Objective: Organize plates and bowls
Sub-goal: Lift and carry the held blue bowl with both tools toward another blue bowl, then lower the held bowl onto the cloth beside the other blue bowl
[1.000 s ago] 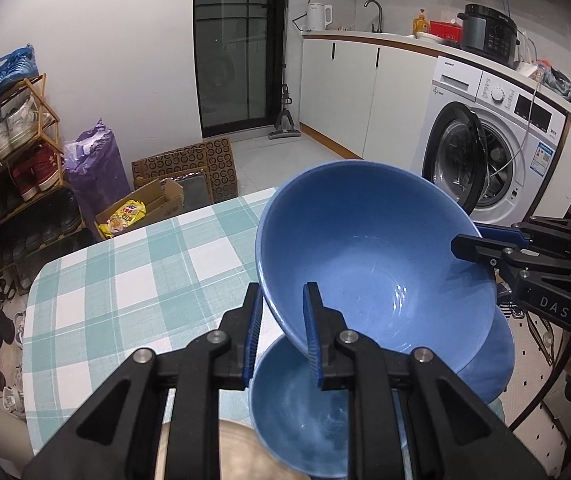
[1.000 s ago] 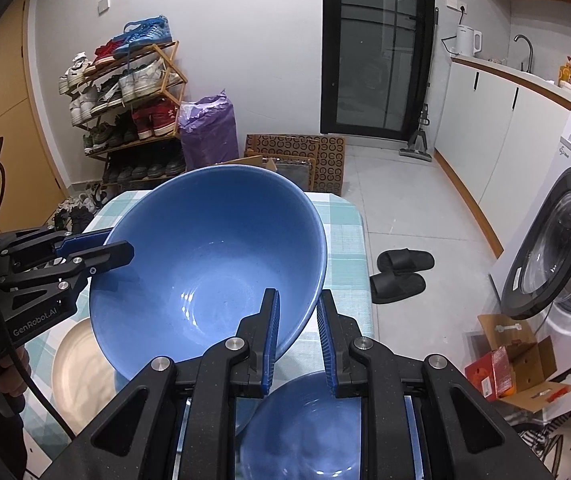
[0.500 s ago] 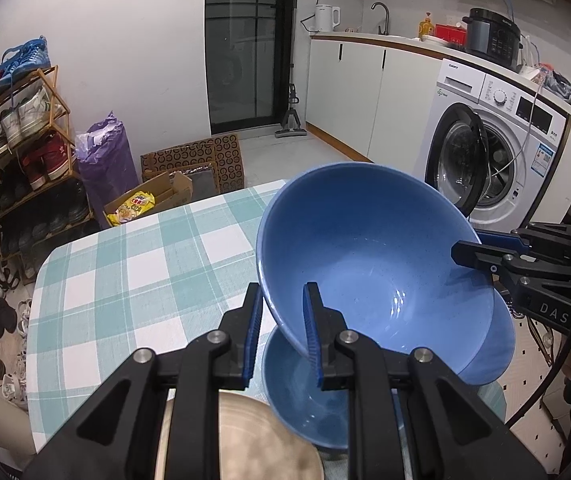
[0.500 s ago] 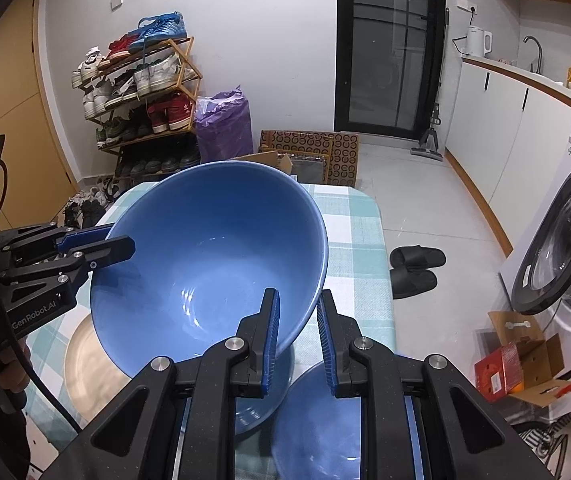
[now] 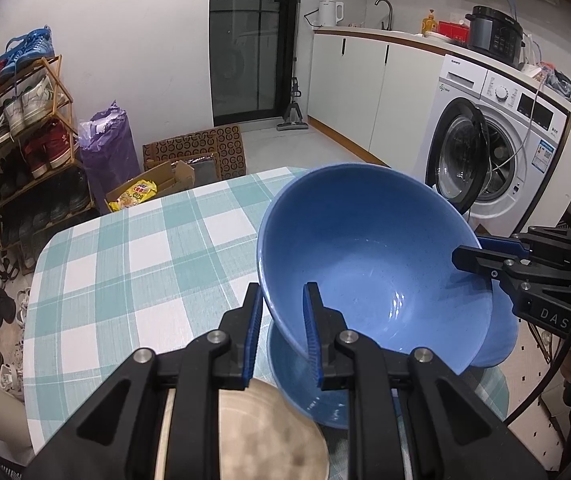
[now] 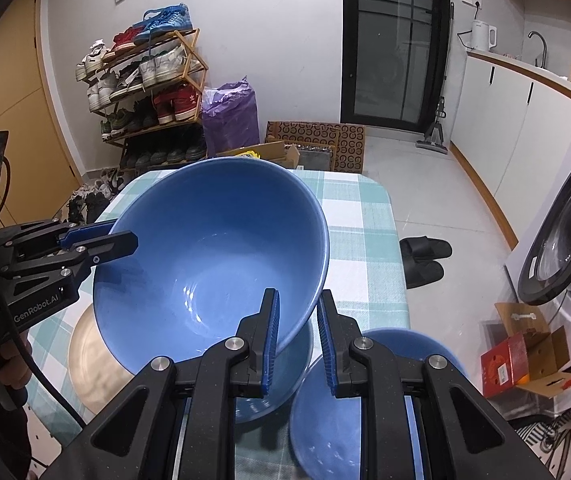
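Blue bowl (image 5: 373, 256); teal-white checked tablecloth (image 5: 133, 272).

Large blue bowl held tilted above the checked bench

The left tongs (image 5: 283, 330) pinch the near rim of the big blue bowl (image 5: 369, 268), one finger inside and one outside, while the right tongs (image 5: 485, 258) reach its far rim from the right. Beneath it a smaller blue bowl (image 5: 309, 396) sits on the bench (image 5: 133, 280), beside a beige plate (image 5: 261, 432).
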The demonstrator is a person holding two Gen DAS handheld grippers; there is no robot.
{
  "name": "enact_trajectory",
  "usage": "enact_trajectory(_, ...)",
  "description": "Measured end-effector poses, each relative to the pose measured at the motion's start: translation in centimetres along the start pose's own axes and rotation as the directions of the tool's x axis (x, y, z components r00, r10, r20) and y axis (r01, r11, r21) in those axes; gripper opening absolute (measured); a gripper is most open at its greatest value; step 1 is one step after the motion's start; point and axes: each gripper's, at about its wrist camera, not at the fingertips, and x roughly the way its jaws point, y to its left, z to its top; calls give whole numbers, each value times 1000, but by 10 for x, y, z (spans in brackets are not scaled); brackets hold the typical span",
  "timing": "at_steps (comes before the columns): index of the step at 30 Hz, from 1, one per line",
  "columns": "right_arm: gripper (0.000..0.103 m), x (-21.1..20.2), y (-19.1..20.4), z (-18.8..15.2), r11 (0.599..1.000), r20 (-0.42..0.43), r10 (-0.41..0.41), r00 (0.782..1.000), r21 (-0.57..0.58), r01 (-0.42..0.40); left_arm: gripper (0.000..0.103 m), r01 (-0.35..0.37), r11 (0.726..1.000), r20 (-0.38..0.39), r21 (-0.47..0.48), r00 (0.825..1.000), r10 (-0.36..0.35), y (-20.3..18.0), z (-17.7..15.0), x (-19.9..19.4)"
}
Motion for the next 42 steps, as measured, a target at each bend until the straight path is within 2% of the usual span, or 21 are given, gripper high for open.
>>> enact_trajectory(17, 19, 23, 7, -14, 1000, -50, 10, 999, 9, -10, 19, 4, 1000, -43, -14, 999, -4, 3, -21, 12)
enact_trajectory(34, 19, 45, 13, -38, 1000, -94, -13, 995, 0, 13, 19, -7, 1000, -94, -11, 996, 6, 1, -40, 31)
enact_trajectory(42, 19, 54, 16, -46, 999, -113, -49, 992, -22, 47, 19, -12, 1000, -116, -9, 993, 11, 0, -47, 38)
